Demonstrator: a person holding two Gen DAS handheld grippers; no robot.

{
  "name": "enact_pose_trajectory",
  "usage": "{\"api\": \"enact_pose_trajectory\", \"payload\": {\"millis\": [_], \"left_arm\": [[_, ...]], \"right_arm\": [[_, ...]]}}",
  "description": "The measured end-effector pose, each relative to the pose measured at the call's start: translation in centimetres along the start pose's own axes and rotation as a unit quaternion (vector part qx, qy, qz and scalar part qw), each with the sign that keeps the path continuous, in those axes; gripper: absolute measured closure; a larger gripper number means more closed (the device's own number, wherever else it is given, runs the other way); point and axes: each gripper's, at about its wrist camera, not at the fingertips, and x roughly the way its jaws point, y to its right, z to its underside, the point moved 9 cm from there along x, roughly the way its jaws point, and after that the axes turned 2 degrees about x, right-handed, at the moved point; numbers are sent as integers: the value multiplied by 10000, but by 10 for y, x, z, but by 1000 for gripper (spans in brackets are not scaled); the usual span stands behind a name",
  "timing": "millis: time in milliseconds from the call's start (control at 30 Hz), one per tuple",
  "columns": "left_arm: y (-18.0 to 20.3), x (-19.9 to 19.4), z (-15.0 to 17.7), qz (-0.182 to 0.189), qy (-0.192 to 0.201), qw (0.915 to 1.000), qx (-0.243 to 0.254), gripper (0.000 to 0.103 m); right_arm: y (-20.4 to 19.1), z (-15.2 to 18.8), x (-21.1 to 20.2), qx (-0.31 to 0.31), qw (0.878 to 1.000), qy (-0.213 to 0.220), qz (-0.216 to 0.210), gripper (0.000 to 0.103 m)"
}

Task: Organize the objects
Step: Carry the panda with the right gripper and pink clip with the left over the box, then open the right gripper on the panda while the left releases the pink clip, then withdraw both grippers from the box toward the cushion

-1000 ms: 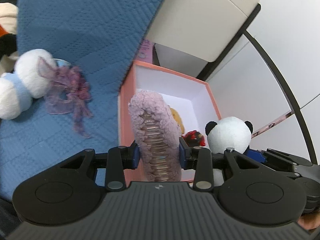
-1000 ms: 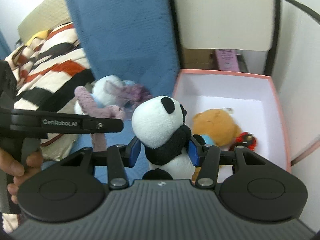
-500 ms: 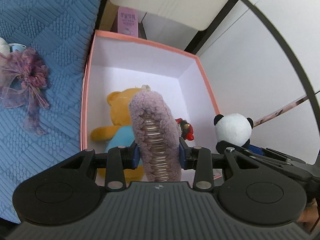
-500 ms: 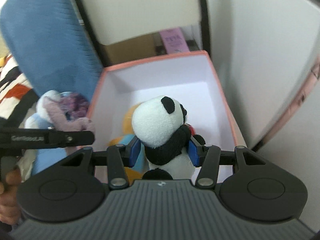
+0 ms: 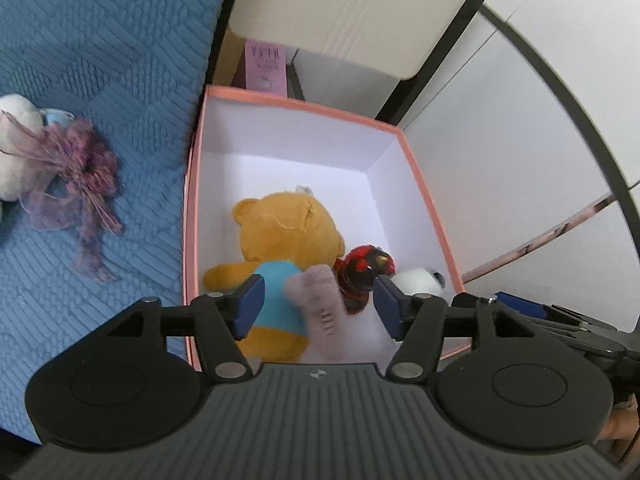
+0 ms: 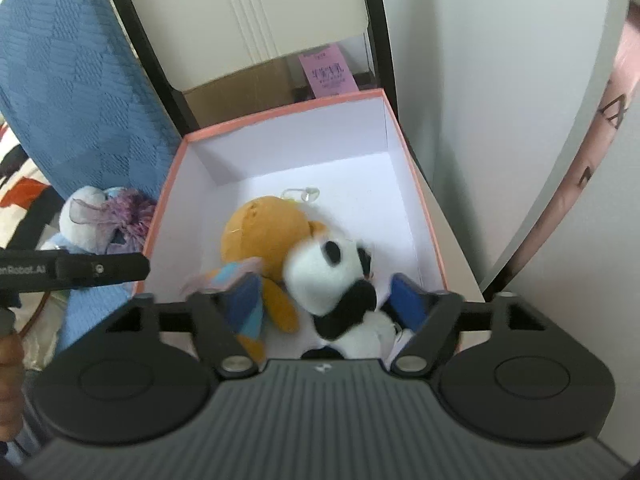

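A pink box (image 5: 304, 106) with a white inside stands beside the blue bedspread (image 5: 100, 60); it also shows in the right wrist view (image 6: 280, 114). A yellow bear (image 5: 288, 228) and a small red-and-black toy (image 5: 362, 266) lie in it. My left gripper (image 5: 316, 306) is open over the box, and the blurred mauve plush piece (image 5: 320, 316) falls between its fingers. My right gripper (image 6: 326, 300) is open, and the panda (image 6: 324, 280) drops from it next to the bear (image 6: 264, 236).
A white plush with a purple ribbon bow (image 5: 76, 168) lies on the bedspread left of the box. A cream cabinet (image 5: 360, 8), a pink carton (image 5: 266, 66) and a white wall (image 5: 500, 160) stand behind and right of the box. A striped blanket (image 6: 16, 192) lies far left.
Both grippers have opened over the box. The mauve plush piece and the panda have come loose and are dropping into the box.
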Motion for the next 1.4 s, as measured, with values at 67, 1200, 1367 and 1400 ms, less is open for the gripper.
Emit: {"api": "enact_pose_trajectory", "payload": {"millis": [67, 1200, 1367, 1400], "left_arm": [[1, -16, 1, 6, 115, 9999, 58, 34], [-71, -246, 62, -97, 1483, 9888, 170, 31], [-89, -262, 74, -220, 1549, 9876, 161, 31], [-90, -265, 75, -235, 1590, 9868, 197, 30]], "right_arm": [[-7, 1, -12, -69, 9999, 107, -44, 22], [-195, 80, -133, -776, 9906, 777, -815, 22], [-214, 98, -132, -756, 9904, 718, -903, 22], [-217, 102, -131, -795, 9903, 697, -901, 22]]}}
